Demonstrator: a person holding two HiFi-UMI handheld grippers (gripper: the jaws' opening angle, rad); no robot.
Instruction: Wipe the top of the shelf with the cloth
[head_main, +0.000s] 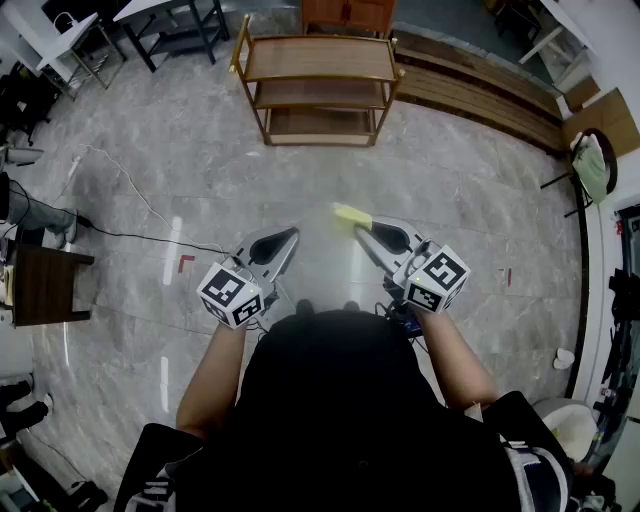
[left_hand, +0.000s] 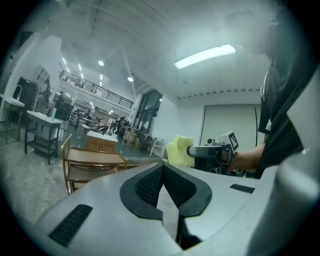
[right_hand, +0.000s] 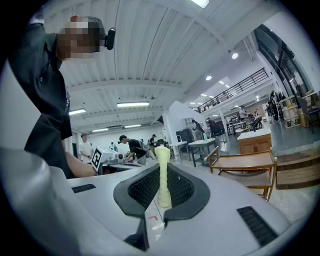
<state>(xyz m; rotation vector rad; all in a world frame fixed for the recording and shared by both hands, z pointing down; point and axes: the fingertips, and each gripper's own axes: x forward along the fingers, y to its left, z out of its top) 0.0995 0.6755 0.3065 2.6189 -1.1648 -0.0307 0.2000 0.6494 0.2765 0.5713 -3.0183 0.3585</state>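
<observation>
A three-tier wooden shelf (head_main: 318, 60) stands on the grey floor well ahead of me; it also shows as the shelf (left_hand: 92, 157) and the shelf (right_hand: 245, 161) in the gripper views. My right gripper (head_main: 360, 228) is shut on a yellow cloth (head_main: 350, 214), which stands as a thin strip of cloth (right_hand: 162, 175) between its pads. The left gripper (head_main: 292, 235) is held beside it at waist height, jaws shut with nothing in them (left_hand: 162, 167). From the left gripper view the cloth (left_hand: 179, 151) sticks out of the right gripper (left_hand: 212, 150). Both grippers are far short of the shelf.
A dark low table (head_main: 40, 285) sits at the left, with a black cable (head_main: 130, 235) trailing across the floor. A raised wooden step (head_main: 480, 90) runs behind the shelf to the right. Desks (head_main: 170, 20) stand at the back left. Several people stand far off in the right gripper view.
</observation>
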